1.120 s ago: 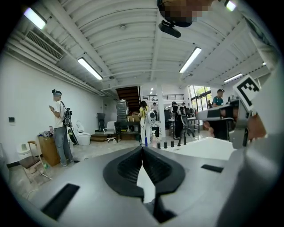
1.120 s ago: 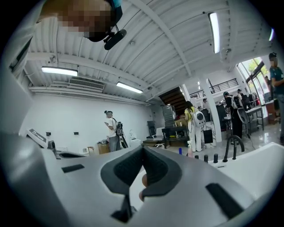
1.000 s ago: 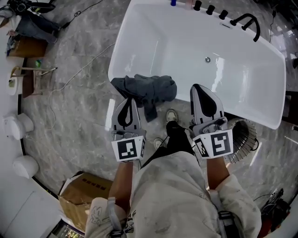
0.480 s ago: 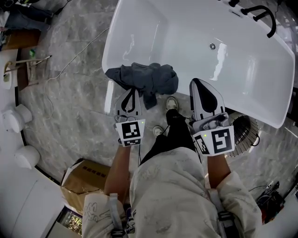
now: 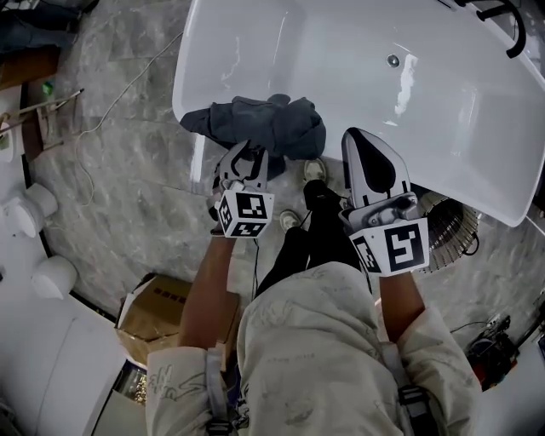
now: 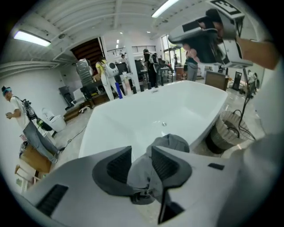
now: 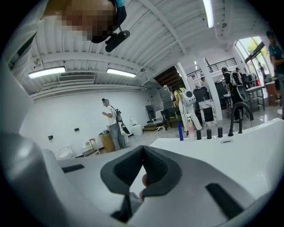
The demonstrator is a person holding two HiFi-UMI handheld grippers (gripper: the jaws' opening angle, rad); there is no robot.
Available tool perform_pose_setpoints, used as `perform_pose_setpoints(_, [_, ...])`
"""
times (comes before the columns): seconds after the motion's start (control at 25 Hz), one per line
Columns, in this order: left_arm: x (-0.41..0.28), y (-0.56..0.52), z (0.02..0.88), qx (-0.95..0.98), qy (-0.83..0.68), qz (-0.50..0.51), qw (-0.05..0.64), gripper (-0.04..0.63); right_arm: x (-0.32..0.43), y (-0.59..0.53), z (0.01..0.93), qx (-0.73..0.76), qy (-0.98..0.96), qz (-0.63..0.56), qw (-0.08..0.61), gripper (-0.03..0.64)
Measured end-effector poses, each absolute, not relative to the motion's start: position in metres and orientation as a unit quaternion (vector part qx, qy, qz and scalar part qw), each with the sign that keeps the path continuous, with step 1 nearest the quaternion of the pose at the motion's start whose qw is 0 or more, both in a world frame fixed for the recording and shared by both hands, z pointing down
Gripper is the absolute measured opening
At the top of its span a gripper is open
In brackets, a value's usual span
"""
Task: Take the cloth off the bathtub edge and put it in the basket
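A dark grey cloth (image 5: pixel 260 126) lies bunched over the near edge of the white bathtub (image 5: pixel 366 81). My left gripper (image 5: pixel 242 160) sits just in front of the cloth, its tips at the cloth's near fold. Its jaws are opening. In the left gripper view the cloth (image 6: pixel 172 144) shows through the gap between the pads, which do not press on it. My right gripper (image 5: pixel 358 142) hovers over the tub rim to the right of the cloth, shut and empty. The wire basket (image 5: pixel 451 238) stands on the floor to the right, beside the tub.
A black faucet (image 5: pixel 511 25) stands at the tub's far rim. A cardboard box (image 5: pixel 162 311) and white toilets (image 5: pixel 38 204) sit on the marble floor to the left. A cable (image 5: pixel 128 94) runs across the floor. People stand far off in the gripper views.
My left gripper has moved forward to the cloth and tipped up, and its jaws have parted. The right gripper has kept its place over the rim.
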State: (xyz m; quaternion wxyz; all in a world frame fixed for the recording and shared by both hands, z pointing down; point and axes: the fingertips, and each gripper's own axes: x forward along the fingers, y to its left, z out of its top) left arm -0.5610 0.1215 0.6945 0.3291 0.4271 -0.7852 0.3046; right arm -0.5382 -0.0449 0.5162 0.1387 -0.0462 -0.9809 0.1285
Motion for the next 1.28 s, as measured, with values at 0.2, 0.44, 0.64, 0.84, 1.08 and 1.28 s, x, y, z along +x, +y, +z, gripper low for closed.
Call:
perform_pose_setpoints(0.2, [-0.546,0.119,0.743,0.482,-0.701,0.373,0.371,0.247,-0.544,-0.048,0.531,-0.049,-0.979,0.135,0.146,-0.012])
perform_pose_setpoints(0.44, [-0.537,0.126,0.79,0.516,-0.61,0.456,0.393,0.316,-0.541,-0.05,0.552,-0.054,-0.975,0.143,0.164,-0.012])
perform_pose_setpoints(0.64, [-0.54,0.128,0.819,0.52,-0.57,0.502,0.39,0.342,-0.536,-0.058,0.569,-0.051,-0.971,0.15,0.177,-0.012])
perform_pose_setpoints(0.84, [-0.544,0.124,0.842,0.517,-0.556,0.516,0.396,0.356,-0.533,-0.06,0.584,-0.049,-0.968,0.159,0.189,-0.012])
perform_pose_setpoints(1.08, [-0.548,0.119,0.859,0.521,-0.539,0.532,0.393,0.36,-0.527,-0.07,0.596,-0.041,-0.966,0.158,0.199,-0.012])
perform_pose_setpoints(1.28, [-0.548,0.119,0.87,0.52,-0.516,0.562,0.384,0.359,-0.524,-0.071,0.597,-0.04,-0.967,0.152,0.202,-0.012])
